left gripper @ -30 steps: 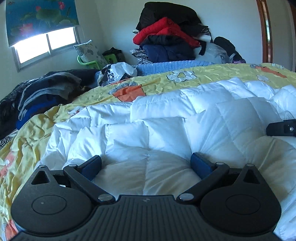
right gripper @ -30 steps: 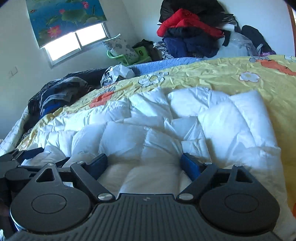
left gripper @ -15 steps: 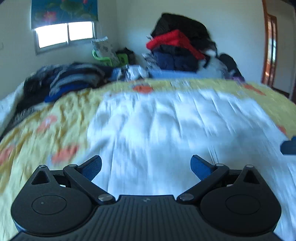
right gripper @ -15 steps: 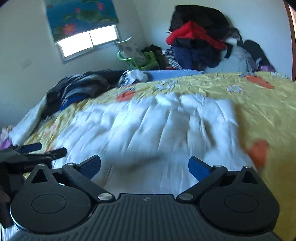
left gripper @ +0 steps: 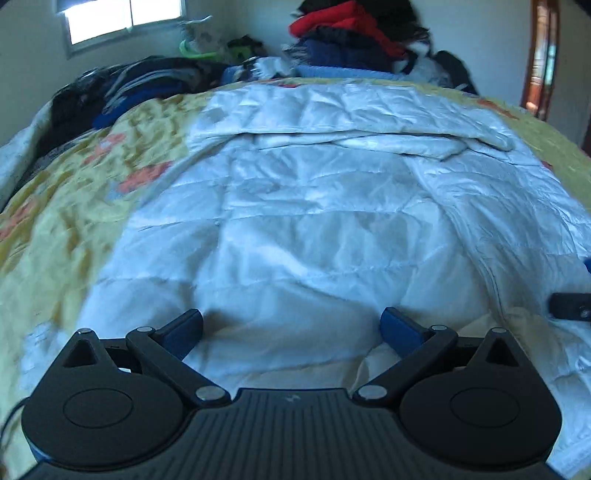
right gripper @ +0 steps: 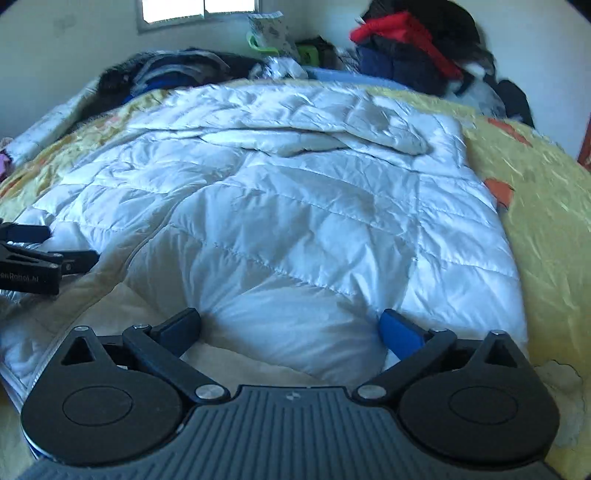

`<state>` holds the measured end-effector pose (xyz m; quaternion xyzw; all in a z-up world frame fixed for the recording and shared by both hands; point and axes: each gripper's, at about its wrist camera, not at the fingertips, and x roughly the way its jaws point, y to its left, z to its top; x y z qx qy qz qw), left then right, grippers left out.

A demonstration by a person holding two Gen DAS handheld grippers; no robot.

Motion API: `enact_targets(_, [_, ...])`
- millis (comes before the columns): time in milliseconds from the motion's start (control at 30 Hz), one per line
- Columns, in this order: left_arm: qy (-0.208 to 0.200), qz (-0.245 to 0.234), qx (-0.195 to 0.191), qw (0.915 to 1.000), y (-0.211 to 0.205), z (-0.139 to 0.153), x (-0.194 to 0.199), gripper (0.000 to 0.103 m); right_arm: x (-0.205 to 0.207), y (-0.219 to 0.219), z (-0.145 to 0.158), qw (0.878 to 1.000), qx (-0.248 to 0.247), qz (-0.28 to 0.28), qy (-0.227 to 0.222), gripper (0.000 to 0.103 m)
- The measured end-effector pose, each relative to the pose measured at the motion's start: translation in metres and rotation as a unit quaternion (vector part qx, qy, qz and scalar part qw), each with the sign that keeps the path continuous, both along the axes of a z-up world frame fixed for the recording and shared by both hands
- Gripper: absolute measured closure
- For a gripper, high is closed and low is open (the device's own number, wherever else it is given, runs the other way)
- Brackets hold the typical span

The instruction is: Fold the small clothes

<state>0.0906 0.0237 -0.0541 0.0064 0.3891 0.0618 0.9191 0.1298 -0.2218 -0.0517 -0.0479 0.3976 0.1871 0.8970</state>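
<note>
A white quilted puffer jacket (left gripper: 314, 206) (right gripper: 295, 206) lies spread on the yellow flowered bedspread (left gripper: 74, 206) (right gripper: 546, 206). One sleeve (left gripper: 369, 144) (right gripper: 314, 138) is folded across its far part. Cream lining (right gripper: 122, 295) shows at the near hem. My left gripper (left gripper: 291, 321) hovers open over the near hem, nothing between its blue pads. My right gripper (right gripper: 291, 320) stands open beside it, also over the near end, its pads free of the cloth. Each gripper shows at the edge of the other's view: the left (right gripper: 37, 258), the right (left gripper: 570, 304).
A heap of red and dark coats (left gripper: 347, 33) (right gripper: 402, 48) is stacked against the far wall. Dark clothes (left gripper: 129, 85) (right gripper: 173, 70) lie along the bed's far left. A green basket (right gripper: 266, 44) sits under the window (left gripper: 122, 18). A wooden door frame (left gripper: 543, 55) is at the right.
Both grippers have drawn back from the jacket's far part to its near hem, so the whole jacket now shows. The right jaws stand wider than a second ago.
</note>
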Motion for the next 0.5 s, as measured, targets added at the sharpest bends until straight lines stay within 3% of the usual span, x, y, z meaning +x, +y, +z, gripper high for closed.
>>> enact_targets(133, [-0.021,0.038,-0.023,0.9988,0.025,0.008,-0.049,0.0,-0.033,-0.036,0.024,0.997,0.066,-0.034,-0.007,0.001])
enact_targets(267, [-0.011,0.104,-0.033,0.994,0.062,-0.003,-0.09,0.0,-0.068,-0.079,0.02,0.993,0.058,-0.099,0.002,0.001])
enact_targets(367, [-0.031,0.125,-0.09,0.9875,0.086,-0.006,-0.112,0.0,-0.086,-0.11,0.007,0.986,0.081,-0.139,0.035,0.0])
enact_targets(400, [-0.027,0.129,-0.101,0.9861,0.088,-0.006,-0.112,0.0,-0.09,-0.119,0.001,0.983,0.099,-0.141,0.059,0.003])
enact_targets(500, [-0.02,0.115,-0.153,0.9814,0.092,-0.001,-0.11,0.0,-0.1,-0.128,-0.001,0.982,0.136,-0.119,0.06,0.005])
